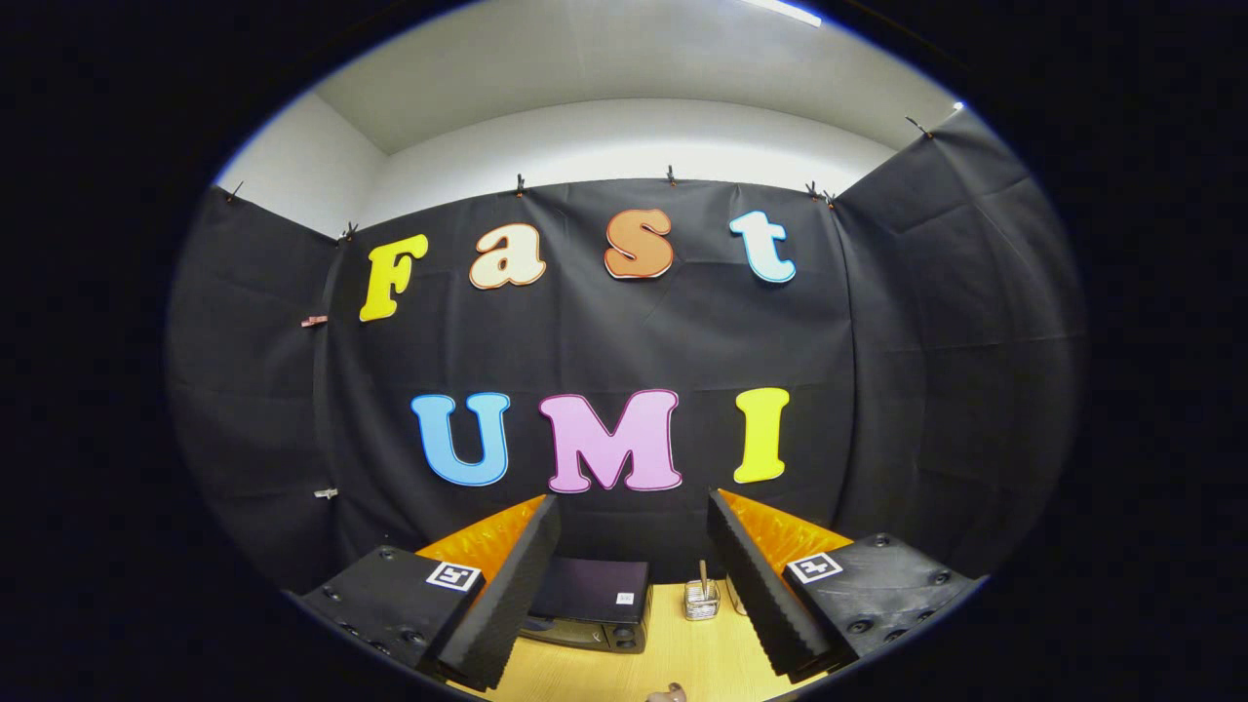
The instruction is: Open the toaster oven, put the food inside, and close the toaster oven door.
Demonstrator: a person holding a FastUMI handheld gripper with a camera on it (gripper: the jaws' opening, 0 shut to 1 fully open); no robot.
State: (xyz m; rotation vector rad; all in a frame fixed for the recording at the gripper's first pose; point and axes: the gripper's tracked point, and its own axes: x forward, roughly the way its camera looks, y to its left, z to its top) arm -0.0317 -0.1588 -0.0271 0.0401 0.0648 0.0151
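Your gripper (634, 585) holds its ribbed fingers wide apart, empty, above the boxy dark toaster oven (590, 604) on the smooth wooden table (682, 653).

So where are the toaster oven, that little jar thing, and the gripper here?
toaster oven (593, 591): gripper view, its dark top panel.
small jar (701, 601): gripper view, its clear side.
gripper (624, 595): gripper view, midway between its open fingers.
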